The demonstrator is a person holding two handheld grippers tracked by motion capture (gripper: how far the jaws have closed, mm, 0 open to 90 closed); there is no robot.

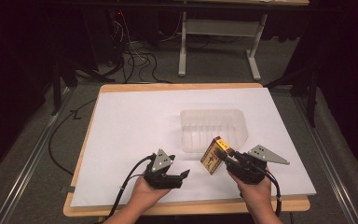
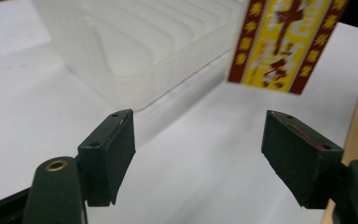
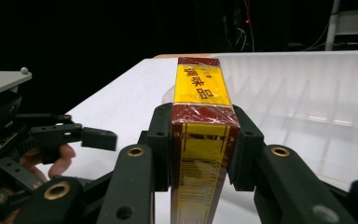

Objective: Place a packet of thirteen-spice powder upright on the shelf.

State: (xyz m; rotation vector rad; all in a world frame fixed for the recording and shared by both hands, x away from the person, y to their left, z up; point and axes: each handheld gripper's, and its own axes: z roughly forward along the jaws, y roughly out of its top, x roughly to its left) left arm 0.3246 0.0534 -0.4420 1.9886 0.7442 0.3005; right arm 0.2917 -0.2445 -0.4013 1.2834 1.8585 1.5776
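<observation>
A red and yellow box (image 1: 213,156) wrapped in clear film is held off the white sheet, tilted, next to the near right corner of a clear plastic tray (image 1: 214,127). My right gripper (image 1: 227,157) is shut on the box (image 3: 200,135), its pads pressing both long sides. My left gripper (image 1: 184,175) stands open near the table's front, pointing right toward the box, nothing between its jaws. In the left gripper view the open gripper (image 2: 198,140) faces the tray (image 2: 135,51), and the box (image 2: 284,44) hangs at the upper right.
A white sheet (image 1: 130,130) covers a wooden table (image 1: 186,207). Cables trail from both grippers off the near edge. A desk frame (image 1: 219,42) and floor cables stand beyond the table's far side.
</observation>
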